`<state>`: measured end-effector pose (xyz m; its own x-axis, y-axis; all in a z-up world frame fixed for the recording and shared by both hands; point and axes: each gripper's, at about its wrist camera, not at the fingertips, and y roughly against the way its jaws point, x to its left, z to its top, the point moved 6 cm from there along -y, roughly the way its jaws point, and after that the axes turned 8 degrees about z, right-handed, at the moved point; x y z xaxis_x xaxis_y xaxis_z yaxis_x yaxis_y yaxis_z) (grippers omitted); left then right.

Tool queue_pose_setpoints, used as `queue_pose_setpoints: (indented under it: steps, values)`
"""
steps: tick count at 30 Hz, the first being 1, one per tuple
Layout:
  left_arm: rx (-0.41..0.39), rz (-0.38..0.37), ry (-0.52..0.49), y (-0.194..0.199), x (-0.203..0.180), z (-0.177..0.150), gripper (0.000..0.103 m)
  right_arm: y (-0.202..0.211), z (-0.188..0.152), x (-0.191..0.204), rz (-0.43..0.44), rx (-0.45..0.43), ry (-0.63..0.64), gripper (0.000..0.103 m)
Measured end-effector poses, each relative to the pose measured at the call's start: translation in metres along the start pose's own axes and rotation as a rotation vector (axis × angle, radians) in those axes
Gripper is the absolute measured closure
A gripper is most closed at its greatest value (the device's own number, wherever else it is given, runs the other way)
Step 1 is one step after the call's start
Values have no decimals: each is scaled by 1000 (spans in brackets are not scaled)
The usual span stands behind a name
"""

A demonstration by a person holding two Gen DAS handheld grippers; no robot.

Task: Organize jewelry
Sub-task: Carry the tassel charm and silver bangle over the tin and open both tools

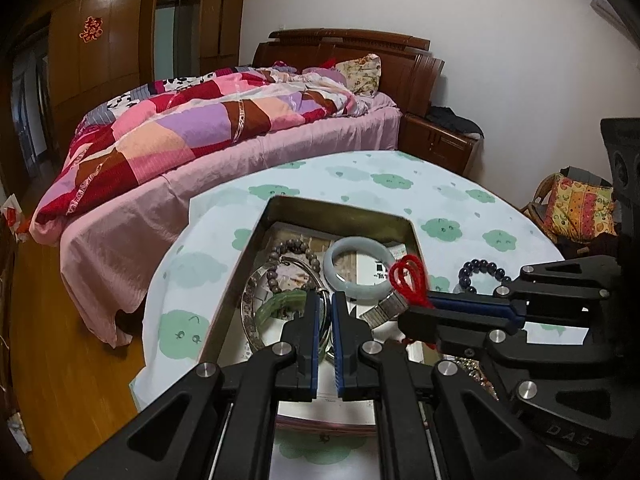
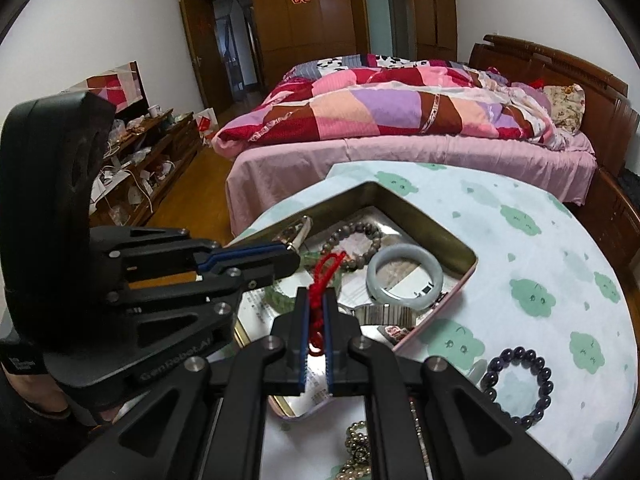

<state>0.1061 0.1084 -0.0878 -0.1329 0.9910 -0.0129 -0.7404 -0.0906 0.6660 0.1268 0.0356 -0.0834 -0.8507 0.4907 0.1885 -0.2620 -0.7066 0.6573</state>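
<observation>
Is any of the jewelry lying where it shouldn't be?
Yes. The dark bead bracelet lies on the tablecloth, outside the tin that holds the other bangles. Some golden beads also sit outside, near its closest corner.

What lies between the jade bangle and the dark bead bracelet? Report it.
Only the tin's side wall and bare cloud-print cloth, seen in the right wrist view; the bangle sits inside, the bracelet outside.

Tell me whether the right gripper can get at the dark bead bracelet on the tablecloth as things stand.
Probably not yet. The dark bead bracelet lies in the open beside the tin tray, nothing over it, but the right gripper is shut on the red cord and would have to drop that first.
</observation>
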Motion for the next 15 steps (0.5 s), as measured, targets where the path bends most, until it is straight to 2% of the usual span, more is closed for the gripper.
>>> queue_pose_setpoints:
  steps: [15]
  values:
    - [17,0,-21,-7,-4,-4,98,-13,-13,-9,-5,36,-38,95]
